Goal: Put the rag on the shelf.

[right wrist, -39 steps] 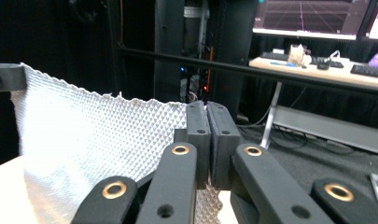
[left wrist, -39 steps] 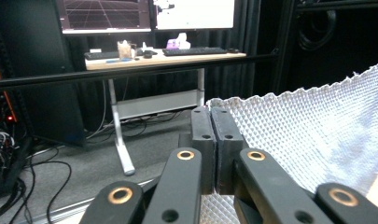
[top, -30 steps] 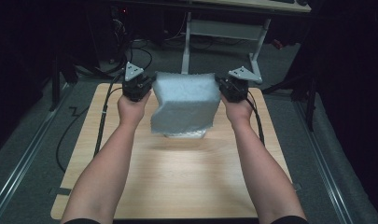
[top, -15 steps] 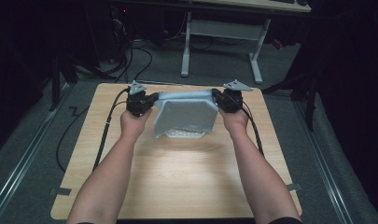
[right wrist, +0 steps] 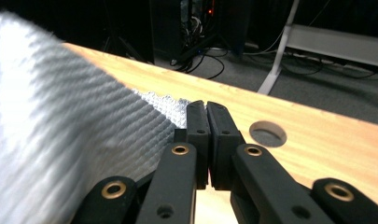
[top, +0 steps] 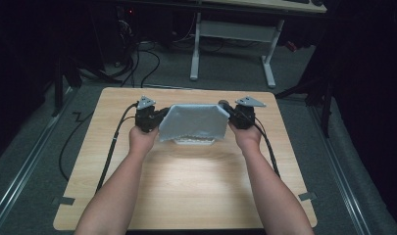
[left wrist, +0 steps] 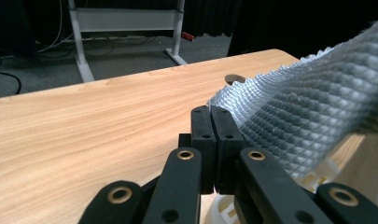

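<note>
— How many cloths? 
— One grey cloth [top: 193, 122], stretched between the two grippers. 
— Grippers? 
— Two: the left gripper [top: 157, 116] and the right gripper [top: 227, 108], each in a hand. 
— Anything under the cloth? 
— One white item [top: 193, 141], mostly hidden. 
— Tables? 
— One table [top: 186, 186] under both grippers, with one round hole [right wrist: 268, 133] beyond the right gripper.

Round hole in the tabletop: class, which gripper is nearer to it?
Right. The right gripper is just beside the round hole; the left gripper holds the far end of the grey cloth, farther away.
</note>
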A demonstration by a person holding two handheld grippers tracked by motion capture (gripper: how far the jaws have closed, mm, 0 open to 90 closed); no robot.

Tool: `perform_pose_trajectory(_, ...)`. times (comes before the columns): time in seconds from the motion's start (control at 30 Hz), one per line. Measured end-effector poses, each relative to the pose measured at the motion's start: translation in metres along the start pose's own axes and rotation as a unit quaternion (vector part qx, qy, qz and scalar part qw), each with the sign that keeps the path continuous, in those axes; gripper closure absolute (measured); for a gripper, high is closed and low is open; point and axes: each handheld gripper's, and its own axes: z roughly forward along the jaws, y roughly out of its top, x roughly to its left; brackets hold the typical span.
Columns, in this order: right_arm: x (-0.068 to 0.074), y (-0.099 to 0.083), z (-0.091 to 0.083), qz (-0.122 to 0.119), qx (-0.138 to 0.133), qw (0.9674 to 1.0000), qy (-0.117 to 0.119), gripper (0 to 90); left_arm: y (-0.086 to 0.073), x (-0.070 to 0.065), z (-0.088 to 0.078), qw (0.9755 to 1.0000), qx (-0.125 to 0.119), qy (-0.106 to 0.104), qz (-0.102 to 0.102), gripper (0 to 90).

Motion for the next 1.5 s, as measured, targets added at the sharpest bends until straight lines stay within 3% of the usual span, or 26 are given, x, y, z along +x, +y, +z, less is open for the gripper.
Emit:
perform_pose_trajectory(0.33, 0.005, -0.016, 0.005, 0.002, 0.014, 0.9999, 0.003, 89.0, -0.018, 0.005, 0.001, 0.9997, 0.012, -0.004, -0.018, 89.6)
perform_pose_trajectory(0.53, 0.003, -0.026, 0.007, 0.01, 0.02, 0.9997, 0.005, 88.7, -0.021, 0.005, 0.002, 0.9997, 0.014, -0.004, -0.022, 89.4)
perform_pose_trajectory(0.67, 0.003, -0.028, 0.007, 0.013, 0.023, 0.9996, 0.006, 81.5, -0.022, 0.005, 0.0, 0.9996, 0.012, -0.003, -0.026, 84.6)
perform_pose_trajectory(0.7, 0.002, -0.027, 0.006, 0.016, 0.024, 0.9996, 0.004, 78.8, -0.022, 0.007, -0.002, 0.9995, 0.009, 0.0, -0.032, 78.2)
perform_pose_trajectory(0.93, -0.002, -0.023, 0.001, 0.017, 0.013, 0.9998, -0.002, 73.7, -0.019, 0.012, -0.01, 0.9992, 0.001, 0.017, -0.037, 67.4)
perform_pose_trajectory(1.17, -0.01, -0.013, -0.007, 0.016, 0.0, 0.9998, -0.01, 70.1, -0.012, 0.019, -0.021, 0.9986, -0.013, 0.038, -0.034, 65.5)
perform_pose_trajectory(1.5, -0.018, -0.011, -0.014, 0.015, -0.001, 0.9996, -0.023, 66.2, -0.008, 0.026, -0.032, 0.9979, -0.014, 0.06, -0.021, 63.9)
